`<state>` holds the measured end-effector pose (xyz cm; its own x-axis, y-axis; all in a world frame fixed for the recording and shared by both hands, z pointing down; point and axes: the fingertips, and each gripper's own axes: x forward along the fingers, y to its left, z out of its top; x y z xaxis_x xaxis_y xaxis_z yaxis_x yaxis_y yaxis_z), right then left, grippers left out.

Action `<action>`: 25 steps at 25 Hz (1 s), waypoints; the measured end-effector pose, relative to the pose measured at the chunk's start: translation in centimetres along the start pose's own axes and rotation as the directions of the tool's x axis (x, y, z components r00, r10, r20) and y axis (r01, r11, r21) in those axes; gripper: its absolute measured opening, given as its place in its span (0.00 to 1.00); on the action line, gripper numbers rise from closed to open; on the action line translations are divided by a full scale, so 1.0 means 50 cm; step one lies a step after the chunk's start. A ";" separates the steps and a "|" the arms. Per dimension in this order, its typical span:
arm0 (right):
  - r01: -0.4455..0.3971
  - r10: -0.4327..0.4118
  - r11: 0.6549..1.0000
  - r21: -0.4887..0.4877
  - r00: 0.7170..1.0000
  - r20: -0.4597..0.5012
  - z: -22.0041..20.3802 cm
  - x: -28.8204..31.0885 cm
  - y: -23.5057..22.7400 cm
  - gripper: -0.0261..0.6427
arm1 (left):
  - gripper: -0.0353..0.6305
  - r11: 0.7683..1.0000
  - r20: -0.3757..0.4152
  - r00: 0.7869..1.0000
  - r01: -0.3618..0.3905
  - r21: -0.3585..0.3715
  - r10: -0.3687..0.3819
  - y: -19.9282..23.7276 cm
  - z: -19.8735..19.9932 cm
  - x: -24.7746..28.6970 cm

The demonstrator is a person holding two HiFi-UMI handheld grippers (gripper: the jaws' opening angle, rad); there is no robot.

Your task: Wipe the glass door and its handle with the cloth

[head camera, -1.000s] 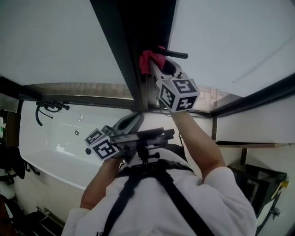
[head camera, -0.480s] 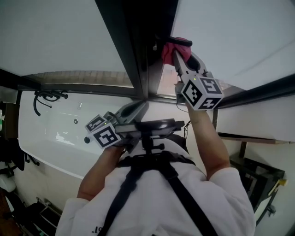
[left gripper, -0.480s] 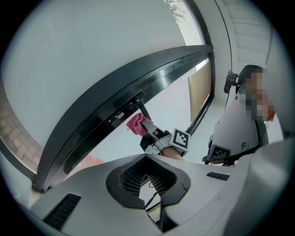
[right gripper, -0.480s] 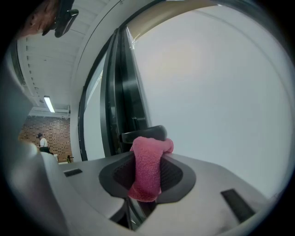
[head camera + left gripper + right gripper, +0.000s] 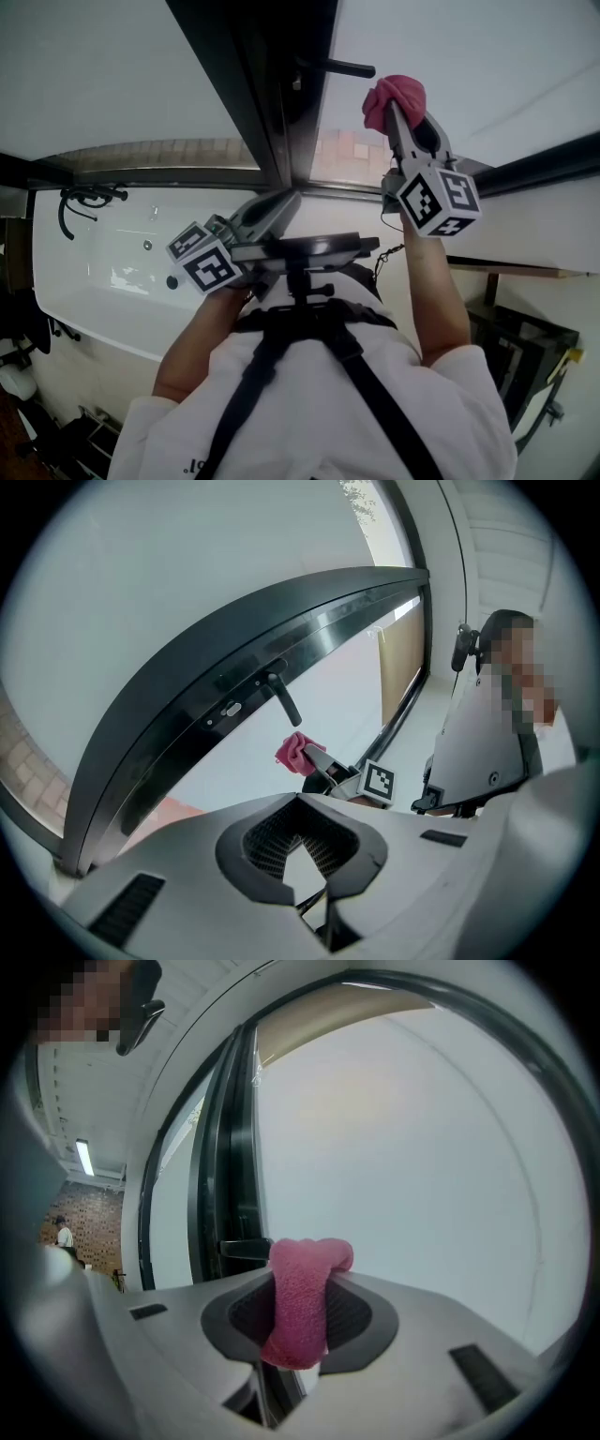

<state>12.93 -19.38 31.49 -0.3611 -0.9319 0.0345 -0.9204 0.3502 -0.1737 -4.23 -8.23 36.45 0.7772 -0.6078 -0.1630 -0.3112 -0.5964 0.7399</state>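
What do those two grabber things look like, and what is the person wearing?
The left gripper and right gripper are light grey and pointed like beaks, with black ribbed pads inside. Each carries a white cube printed with black square markers. The person wears a white short-sleeved shirt under black straps.

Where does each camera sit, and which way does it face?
Head view: on the head, looking steeply down; shows forearms, left gripper, right gripper.
Left gripper view: on left gripper, facing the handle over shut, empty jaws.
Right gripper view: on right gripper, facing the glass door over jaws clamped on the cloth.
Shared: all show handle and cloth.
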 end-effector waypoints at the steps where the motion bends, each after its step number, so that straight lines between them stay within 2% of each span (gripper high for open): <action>1: 0.004 -0.004 1.000 -0.003 1.000 -0.004 -0.007 -0.005 -0.013 0.19 | 0.04 1.000 -0.004 1.000 -0.002 0.003 0.002 0.006 -0.004 0.011; 8: -0.012 0.011 1.000 -0.026 0.999 -0.034 -0.041 -0.063 -0.007 0.19 | 0.04 1.000 -0.024 1.000 -0.008 0.019 0.009 0.009 -0.014 0.024; 19: -0.139 0.130 0.988 -0.068 0.984 -0.118 -0.105 -0.101 0.095 0.19 | 0.04 0.999 -0.020 1.000 -0.013 0.040 0.014 0.000 -0.018 0.015; 22: -0.158 0.148 0.985 -0.065 0.980 -0.134 -0.118 -0.097 0.108 0.19 | 0.04 0.998 -0.031 0.999 -0.008 0.064 0.010 -0.004 -0.021 0.011; 25: -0.170 0.160 0.983 -0.062 0.977 -0.137 -0.118 -0.095 0.115 0.19 | 0.04 0.998 -0.014 1.000 0.002 0.056 -0.001 -0.009 -0.016 0.007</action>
<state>8.46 -12.36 36.14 -0.5211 -0.8418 0.1411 -0.8531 0.5087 -0.1157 -3.41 -7.74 36.56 0.7852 -0.5996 -0.1546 -0.3399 -0.6261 0.7017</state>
